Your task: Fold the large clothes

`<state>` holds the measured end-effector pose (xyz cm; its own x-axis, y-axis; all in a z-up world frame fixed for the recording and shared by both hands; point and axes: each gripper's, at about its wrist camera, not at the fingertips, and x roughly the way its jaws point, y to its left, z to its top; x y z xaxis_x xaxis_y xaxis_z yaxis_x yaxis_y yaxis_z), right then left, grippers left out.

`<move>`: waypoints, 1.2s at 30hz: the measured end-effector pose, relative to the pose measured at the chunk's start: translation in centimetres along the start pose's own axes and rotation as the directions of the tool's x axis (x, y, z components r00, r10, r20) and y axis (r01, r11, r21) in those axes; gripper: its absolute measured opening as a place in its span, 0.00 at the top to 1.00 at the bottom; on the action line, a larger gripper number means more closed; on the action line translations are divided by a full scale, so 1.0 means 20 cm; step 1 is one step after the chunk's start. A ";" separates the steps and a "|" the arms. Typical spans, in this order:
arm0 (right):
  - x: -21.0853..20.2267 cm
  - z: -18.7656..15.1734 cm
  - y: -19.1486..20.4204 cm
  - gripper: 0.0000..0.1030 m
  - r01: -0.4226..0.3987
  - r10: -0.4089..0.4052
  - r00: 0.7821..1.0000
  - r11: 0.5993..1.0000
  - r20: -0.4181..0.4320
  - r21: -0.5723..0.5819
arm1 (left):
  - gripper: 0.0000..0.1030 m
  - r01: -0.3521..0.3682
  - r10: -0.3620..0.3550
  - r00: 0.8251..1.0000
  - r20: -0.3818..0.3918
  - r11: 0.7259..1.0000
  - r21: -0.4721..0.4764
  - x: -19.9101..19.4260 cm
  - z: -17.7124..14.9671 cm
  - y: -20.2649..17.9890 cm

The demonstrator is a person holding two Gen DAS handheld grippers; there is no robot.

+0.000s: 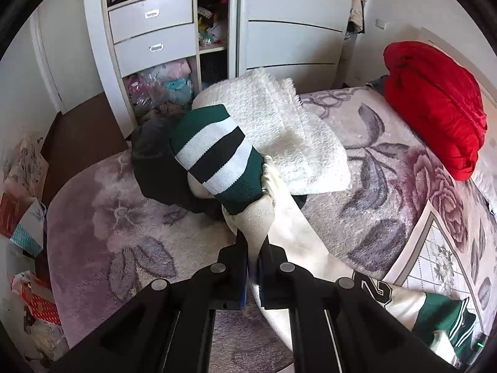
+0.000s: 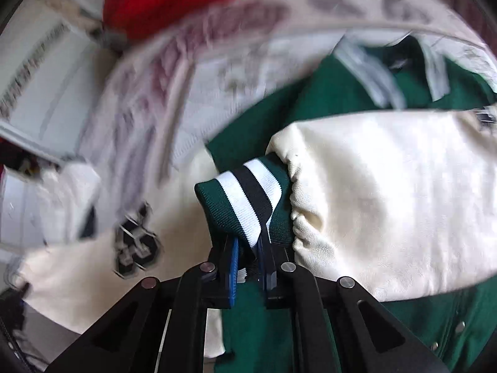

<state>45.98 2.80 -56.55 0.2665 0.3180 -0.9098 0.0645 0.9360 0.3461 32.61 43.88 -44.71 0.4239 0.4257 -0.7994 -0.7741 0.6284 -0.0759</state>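
A green varsity jacket with cream sleeves lies on a bed. In the left wrist view my left gripper (image 1: pixel 254 248) is shut on one cream sleeve (image 1: pixel 298 233), just behind its green, white and black striped cuff (image 1: pixel 217 158), and holds it lifted. In the right wrist view my right gripper (image 2: pixel 251 248) is shut on the other sleeve's striped cuff (image 2: pixel 245 199), with the cream sleeve (image 2: pixel 388 199) stretching right across the green body (image 2: pixel 326 99). A number patch (image 2: pixel 136 242) shows on the left sleeve. This view is motion-blurred.
The bed has a pale floral blanket (image 1: pixel 118 217). A folded white fluffy blanket (image 1: pixel 279 130) and a dark garment (image 1: pixel 155 168) lie at the far side. A red pile (image 1: pixel 435 99) sits at the right. A white wardrobe with drawers (image 1: pixel 152 34) stands behind. Bags (image 1: pixel 25 205) line the left floor.
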 end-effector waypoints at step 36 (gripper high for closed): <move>-0.64 -0.46 -1.69 0.03 0.426 -0.429 0.900 0.831 -0.075 0.358 | 0.99 0.505 -0.509 0.818 -0.267 0.415 0.757 -1.14 -1.75 -2.42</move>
<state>31.51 -31.58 -58.72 0.1403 -0.1045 -0.9846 0.5114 0.8592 -0.0183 43.92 -18.93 -43.70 0.6156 -0.1451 -0.7746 0.2489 0.9684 0.0165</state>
